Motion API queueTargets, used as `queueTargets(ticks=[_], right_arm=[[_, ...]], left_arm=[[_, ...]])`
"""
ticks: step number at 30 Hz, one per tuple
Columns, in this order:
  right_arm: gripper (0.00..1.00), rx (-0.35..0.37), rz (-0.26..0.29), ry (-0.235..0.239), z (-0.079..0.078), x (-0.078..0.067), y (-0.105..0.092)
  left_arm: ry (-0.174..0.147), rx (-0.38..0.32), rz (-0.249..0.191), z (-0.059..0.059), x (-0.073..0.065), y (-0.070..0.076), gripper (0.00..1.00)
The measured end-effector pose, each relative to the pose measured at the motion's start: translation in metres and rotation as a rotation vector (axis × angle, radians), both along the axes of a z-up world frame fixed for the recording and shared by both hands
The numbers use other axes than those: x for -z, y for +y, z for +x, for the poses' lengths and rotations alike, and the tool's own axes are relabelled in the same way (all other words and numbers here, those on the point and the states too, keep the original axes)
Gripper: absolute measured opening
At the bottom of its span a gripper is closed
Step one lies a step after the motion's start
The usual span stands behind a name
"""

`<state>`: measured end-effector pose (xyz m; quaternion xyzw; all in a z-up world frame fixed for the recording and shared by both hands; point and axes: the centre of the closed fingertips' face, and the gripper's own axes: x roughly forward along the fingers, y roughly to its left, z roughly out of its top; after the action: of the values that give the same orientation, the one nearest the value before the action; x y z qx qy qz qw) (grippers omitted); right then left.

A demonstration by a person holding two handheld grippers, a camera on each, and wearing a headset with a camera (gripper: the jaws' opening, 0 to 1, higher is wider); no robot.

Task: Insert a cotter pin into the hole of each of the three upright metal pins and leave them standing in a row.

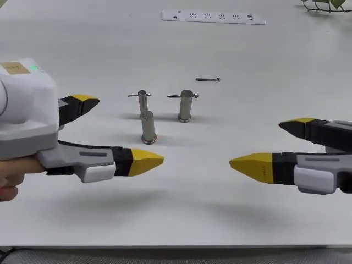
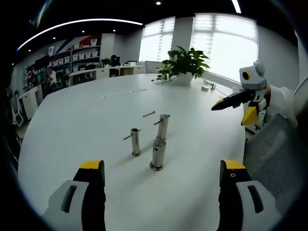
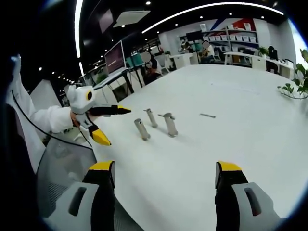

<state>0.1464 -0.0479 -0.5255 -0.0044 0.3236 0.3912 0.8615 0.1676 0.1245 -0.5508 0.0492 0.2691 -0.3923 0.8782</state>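
The left tongs point(image 1: 131, 130) gape wide, empty. Between both tongs stand three metal pins: left rear pin point(image 1: 143, 100) and right rear pin point(image 1: 186, 107) look fitted, front pin point(image 1: 147, 129) bare. A loose cotter pin point(image 1: 208, 80) lies beyond, nearer the right tongs point(image 1: 254, 143), also wide, empty. Likely next: fetch it.

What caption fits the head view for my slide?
Left gripper and right gripper, open, flank the bare front pin, two cottered pins behind it, a loose cotter pin beyond.

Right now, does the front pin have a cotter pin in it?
No. The front pin is bare on top; a cotter pin lies loose behind.
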Motion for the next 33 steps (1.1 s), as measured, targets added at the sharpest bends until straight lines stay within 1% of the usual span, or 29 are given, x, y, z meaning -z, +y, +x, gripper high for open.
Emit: queueTargets(ticks=[2, 4, 7, 8, 9, 10, 11, 12, 14, 15, 16, 18, 19, 21, 22, 23, 24, 26, 27, 28, 29, 30, 31, 32, 33], right_arm=[[0.84, -0.003, -0.012, -0.005, 0.002, -0.002, -0.002], [0.84, -0.010, -0.028, -0.012, 0.005, -0.004, -0.003], [0.83, -0.021, -0.047, -0.020, 0.011, -0.008, -0.004], [0.83, -0.031, -0.059, -0.024, 0.012, -0.008, -0.004], [0.83, -0.045, -0.083, -0.029, 0.014, -0.008, -0.005], [0.83, -0.050, -0.091, -0.031, 0.015, -0.008, -0.005], [0.83, -0.064, -0.111, -0.037, 0.022, -0.007, -0.007], [0.83, -0.073, -0.119, -0.036, 0.025, -0.007, -0.007], [0.83, -0.085, -0.134, -0.042, 0.029, -0.010, -0.007], [0.83, -0.096, -0.157, -0.049, 0.038, -0.009, -0.009], [0.83, -0.106, -0.177, -0.056, 0.043, -0.008, -0.011], [0.82, -0.139, -0.219, -0.065, 0.049, -0.009, -0.014], [0.82, -0.160, -0.249, -0.070, 0.053, -0.009, -0.016], [0.82, -0.188, -0.291, -0.073, 0.058, -0.010, -0.020], [0.82, -0.208, -0.317, -0.082, 0.062, -0.010, -0.021], [0.81, -0.217, -0.328, -0.088, 0.064, -0.012, -0.022], [0.79, -0.239, -0.335, -0.108, 0.068, -0.014, -0.020], [0.72, -0.268, -0.345, -0.126, 0.074, -0.017, -0.018], [0.71, -0.272, -0.350, -0.126, 0.075, -0.017, -0.018], [0.70, -0.293, -0.366, -0.132, 0.079, -0.018, -0.018], [0.69, -0.318, -0.377, -0.152, 0.087, -0.017, -0.017], [0.67, -0.337, -0.394, -0.172, 0.092, -0.018, -0.016], [0.63, -0.349, -0.409, -0.197, 0.098, -0.019, -0.016], [0.56, -0.361, -0.423, -0.213, 0.104, -0.020, -0.015], [0.51, -0.369, -0.429, -0.207, 0.104, -0.020, -0.012]], left_arm=[[0.014, 0.018, 0.017, -0.006, 0.005, 0.001, 0.99], [0.020, 0.028, 0.020, -0.011, 0.006, 0.002, 0.99], [0.024, 0.020, 0.007, -0.014, 0.005, 0.002, 0.99], [0.026, 0.018, 0.003, -0.015, 0.004, 0.002, 0.99], [0.032, 0.012, -0.007, -0.016, 0.003, 0.002, 0.99], [0.030, 0.007, -0.018, -0.016, 0.001, 0.001, 0.99], [0.030, 0.003, -0.022, -0.016, -0.001, 0.001, 0.99], [0.024, 0.000, -0.027, -0.016, -0.003, 0.002, 0.99], [0.022, -0.006, -0.037, -0.015, -0.006, 0.002, 0.99], [0.023, -0.010, -0.041, -0.015, -0.008, 0.003, 0.99], [0.016, -0.009, -0.042, -0.016, -0.012, 0.002, 0.99], [0.006, -0.007, -0.040, -0.017, -0.013, 0.002, 0.99], [0.012, -0.009, -0.047, -0.017, -0.013, 0.003, 0.99], [0.045, -0.035, -0.094, -0.018, -0.014, 0.003, 0.99], [0.043, -0.037, -0.096, -0.017, -0.014, 0.004, 0.99], [0.037, -0.038, -0.092, -0.017, -0.014, 0.005, 0.99], [0.026, -0.041, -0.089, -0.017, -0.015, 0.006, 0.99], [0.028, -0.048, -0.092, -0.017, -0.016, 0.007, 0.99], [0.030, -0.052, -0.098, -0.017, -0.017, 0.007, 0.99], [0.031, -0.056, -0.102, -0.017, -0.017, 0.008, 0.99], [0.032, -0.058, -0.101, -0.018, -0.017, 0.008, 0.99], [0.033, -0.059, -0.101, -0.019, -0.017, 0.008, 0.99], [0.035, -0.059, -0.102, -0.020, -0.018, 0.008, 0.99], [0.039, -0.061, -0.105, -0.020, -0.018, 0.008, 0.99], [0.045, -0.062, -0.107, -0.020, -0.018, 0.008, 0.99]])
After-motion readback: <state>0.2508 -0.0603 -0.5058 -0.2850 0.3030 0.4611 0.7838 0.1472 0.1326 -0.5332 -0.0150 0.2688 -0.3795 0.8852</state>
